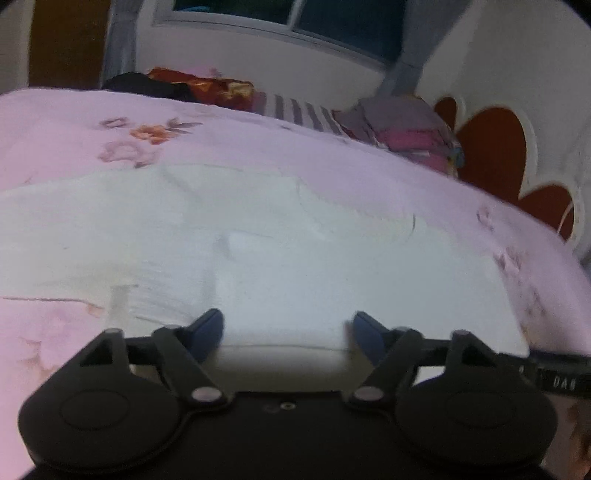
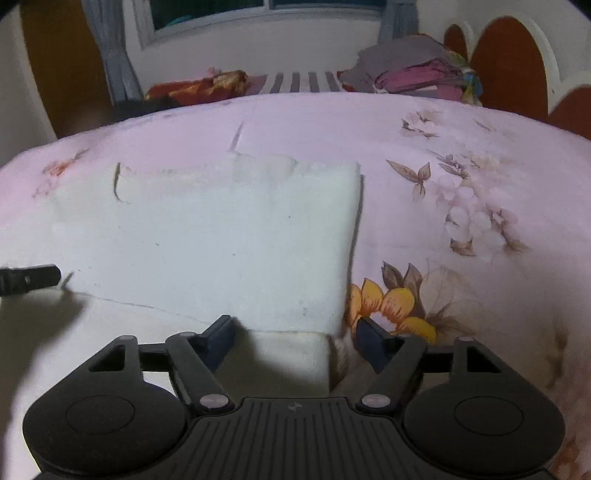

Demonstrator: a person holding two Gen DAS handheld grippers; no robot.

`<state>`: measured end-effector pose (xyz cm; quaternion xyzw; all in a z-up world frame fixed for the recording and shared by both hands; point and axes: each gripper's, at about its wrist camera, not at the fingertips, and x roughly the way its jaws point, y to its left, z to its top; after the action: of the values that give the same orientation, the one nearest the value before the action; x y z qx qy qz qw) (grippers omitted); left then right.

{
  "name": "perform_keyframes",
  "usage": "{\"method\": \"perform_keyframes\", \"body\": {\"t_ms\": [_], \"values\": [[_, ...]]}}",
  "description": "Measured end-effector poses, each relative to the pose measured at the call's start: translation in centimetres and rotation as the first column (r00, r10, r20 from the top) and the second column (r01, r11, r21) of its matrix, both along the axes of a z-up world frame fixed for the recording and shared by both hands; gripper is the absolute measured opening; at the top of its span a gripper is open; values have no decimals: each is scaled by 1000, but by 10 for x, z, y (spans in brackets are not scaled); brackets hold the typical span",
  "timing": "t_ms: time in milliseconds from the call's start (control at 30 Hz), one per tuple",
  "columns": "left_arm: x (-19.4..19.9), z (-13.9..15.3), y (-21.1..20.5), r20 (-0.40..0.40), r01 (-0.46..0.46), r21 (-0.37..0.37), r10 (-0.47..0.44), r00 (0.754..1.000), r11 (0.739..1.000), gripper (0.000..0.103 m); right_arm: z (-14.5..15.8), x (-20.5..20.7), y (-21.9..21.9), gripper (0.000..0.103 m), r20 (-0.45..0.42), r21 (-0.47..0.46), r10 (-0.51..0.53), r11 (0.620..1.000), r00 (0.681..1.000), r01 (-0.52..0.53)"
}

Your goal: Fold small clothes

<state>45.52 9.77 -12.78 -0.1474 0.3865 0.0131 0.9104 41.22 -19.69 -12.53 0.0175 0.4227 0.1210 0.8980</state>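
Observation:
A white garment [image 1: 258,254] lies spread flat on a pink floral bedsheet [image 1: 74,122]. It also shows in the right wrist view [image 2: 221,236], with its right edge folded and straight. My left gripper [image 1: 286,328] is open and empty, low over the garment's near edge. My right gripper [image 2: 295,332] is open and empty, straddling the garment's near right corner. A dark gripper part [image 2: 29,278] shows at the left edge of the right wrist view.
At the far side of the bed lie a pile of folded clothes [image 2: 417,70], a striped cloth [image 2: 303,81] and a red-orange cloth [image 2: 199,86]. A headboard with red panels [image 2: 509,62] stands at the right. A window [image 2: 258,14] and curtains are behind.

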Motion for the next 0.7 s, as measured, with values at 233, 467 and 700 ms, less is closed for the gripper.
{"method": "perform_keyframes", "body": {"t_ms": [233,467,700], "values": [[-53,19,77,20,-219,-33,220,975,975,74,18,-10,-7,70,81,62,-62,996,995,57],[-119,15,226,11,-558,-195,570,821,807,55,40,-17,15,48,88,109,-84,991,993,75],[-167,5,341,5,-669,-448,750,661,593,42,30,-21,58,48,26,110,-136,985,990,133]]}}
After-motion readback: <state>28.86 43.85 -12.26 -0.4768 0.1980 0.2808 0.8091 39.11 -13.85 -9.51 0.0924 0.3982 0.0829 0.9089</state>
